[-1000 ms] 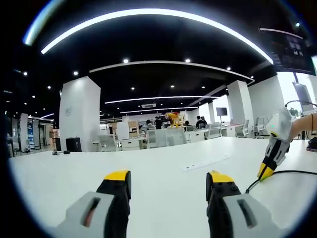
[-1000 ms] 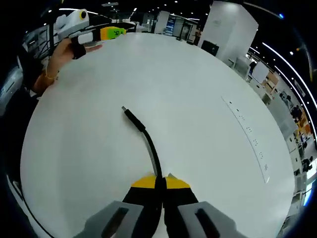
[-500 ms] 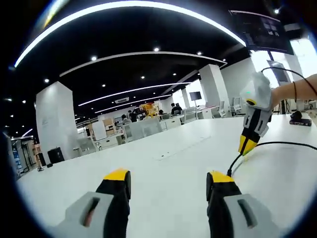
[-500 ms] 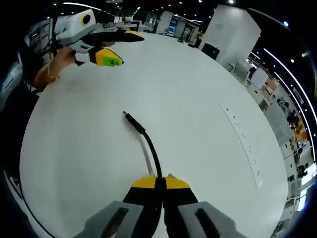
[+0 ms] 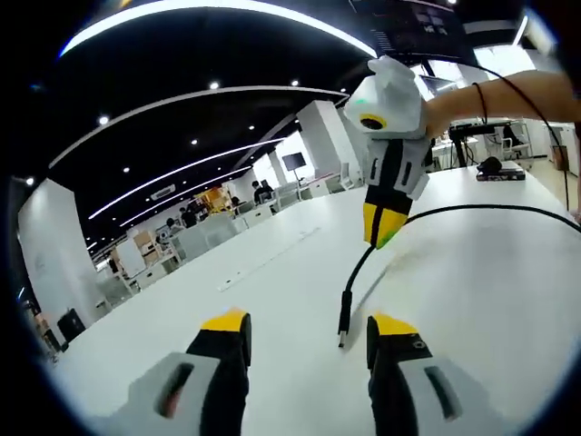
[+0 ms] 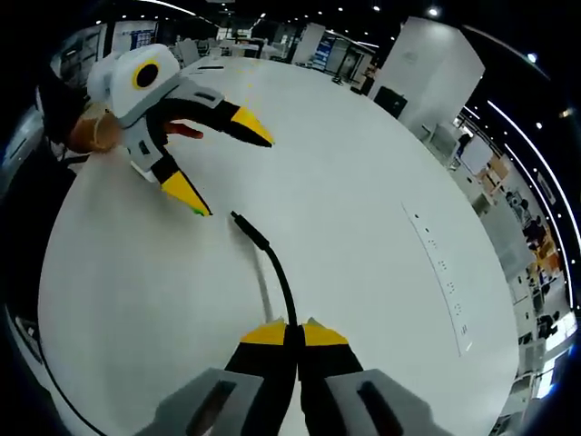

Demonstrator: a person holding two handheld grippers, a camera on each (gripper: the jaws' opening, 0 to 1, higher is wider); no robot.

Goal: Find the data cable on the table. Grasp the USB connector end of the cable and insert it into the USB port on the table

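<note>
"Holding what, the right gripper (image 6: 292, 334)?"

"The data cable (image 6: 280, 277). Its jaws are closed on the black cord a little way behind the plug. The USB connector end (image 6: 238, 220) sticks out ahead of them, raised off the white table (image 6: 363, 154), with a faint shadow on the top beside it."

"And the left gripper (image 5: 309, 325)?"

"Jaws spread wide, gripping nothing. In the left gripper view the connector hangs between its two yellow tips, closer to the right one. In the right gripper view the plug's tip sits just beside one yellow fingertip, and I cannot tell whether they touch."

"Where does the rest of the cord go?"

"Behind the right gripper it trails away over the table, toward the edge on the person's side."

"The port?"

"A long port strip (image 6: 445, 272) is set flush in the table and runs beside one edge, well apart from both grippers. Its single sockets are too small to tell apart."
</note>
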